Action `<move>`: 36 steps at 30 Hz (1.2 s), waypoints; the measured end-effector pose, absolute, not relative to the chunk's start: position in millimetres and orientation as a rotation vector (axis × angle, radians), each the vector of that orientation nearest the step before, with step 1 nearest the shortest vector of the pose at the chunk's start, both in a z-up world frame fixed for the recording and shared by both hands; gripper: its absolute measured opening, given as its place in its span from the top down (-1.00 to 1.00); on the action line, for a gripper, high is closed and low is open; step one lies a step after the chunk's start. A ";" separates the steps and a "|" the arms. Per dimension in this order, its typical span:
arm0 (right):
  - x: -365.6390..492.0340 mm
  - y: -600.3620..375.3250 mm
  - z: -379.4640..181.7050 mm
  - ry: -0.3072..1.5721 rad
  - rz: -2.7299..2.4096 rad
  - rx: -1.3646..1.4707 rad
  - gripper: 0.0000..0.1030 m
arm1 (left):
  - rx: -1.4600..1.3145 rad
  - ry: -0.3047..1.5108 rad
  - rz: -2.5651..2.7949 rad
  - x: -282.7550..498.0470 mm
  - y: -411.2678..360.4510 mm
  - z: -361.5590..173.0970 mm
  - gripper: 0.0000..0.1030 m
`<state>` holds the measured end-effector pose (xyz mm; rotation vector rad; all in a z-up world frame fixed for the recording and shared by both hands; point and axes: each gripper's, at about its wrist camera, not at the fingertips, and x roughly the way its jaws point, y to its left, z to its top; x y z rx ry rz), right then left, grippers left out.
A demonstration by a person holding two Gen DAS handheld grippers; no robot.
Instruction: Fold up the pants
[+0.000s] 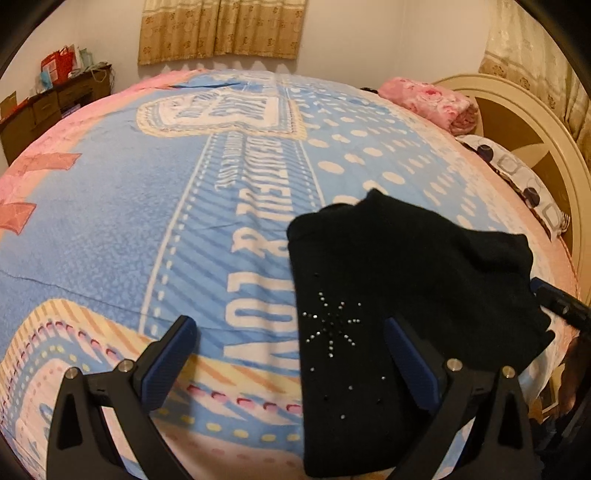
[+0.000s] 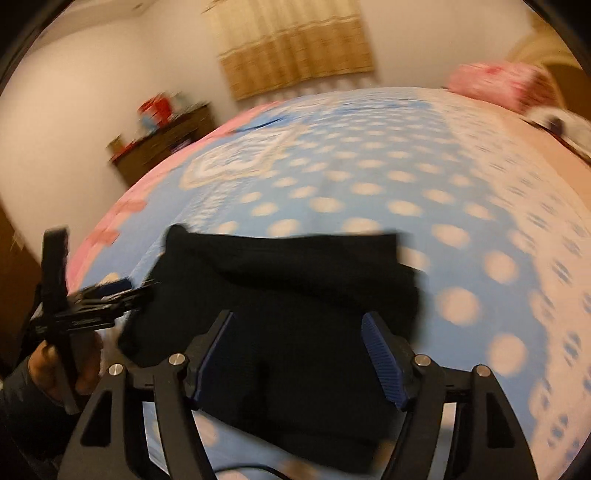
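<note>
The black pants (image 1: 399,280) lie folded into a compact bundle on the blue patterned bedspread (image 1: 147,206), with a rhinestone star on the near panel. My left gripper (image 1: 291,328) is open above the bed, its right finger over the pants' near edge, holding nothing. In the blurred right wrist view the pants (image 2: 288,295) lie under my right gripper (image 2: 299,325), which is open with its fingers spread over the cloth. The left gripper (image 2: 110,291) shows at the left there, held by a hand.
A pink floral blanket (image 1: 428,99) and a spotted pillow (image 1: 517,177) lie by the cream headboard (image 1: 535,122) at the right. A dark wooden dresser (image 1: 48,107) with clutter stands at the far left. Curtains (image 1: 221,29) hang on the back wall.
</note>
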<state>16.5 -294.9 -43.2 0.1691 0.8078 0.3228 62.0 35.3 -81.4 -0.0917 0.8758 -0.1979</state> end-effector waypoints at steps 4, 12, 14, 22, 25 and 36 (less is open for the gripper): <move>17.2 -329.5 -53.8 0.834 0.277 0.260 -0.39 | -0.112 0.873 -0.215 64.6 32.0 -84.1 -1.00; 19.3 -340.0 -78.0 0.812 0.348 0.387 -0.42 | -0.089 0.875 -0.243 68.2 18.8 -84.2 -1.00; 18.0 -334.4 -78.4 0.807 0.364 0.387 -0.42 | -0.079 0.873 -0.260 67.3 12.7 -83.1 -0.84; 15.3 -321.2 -74.7 0.796 0.397 0.354 0.41 | -0.013 0.822 -0.315 54.1 -1.1 -67.7 0.71; 11.5 -315.3 -61.1 0.757 0.416 0.331 0.43 | -0.030 0.834 -0.319 54.0 5.4 -65.0 0.75; 63.9 -248.5 15.0 0.696 0.554 0.165 0.45 | -0.113 0.704 -0.219 41.0 78.6 -13.6 0.77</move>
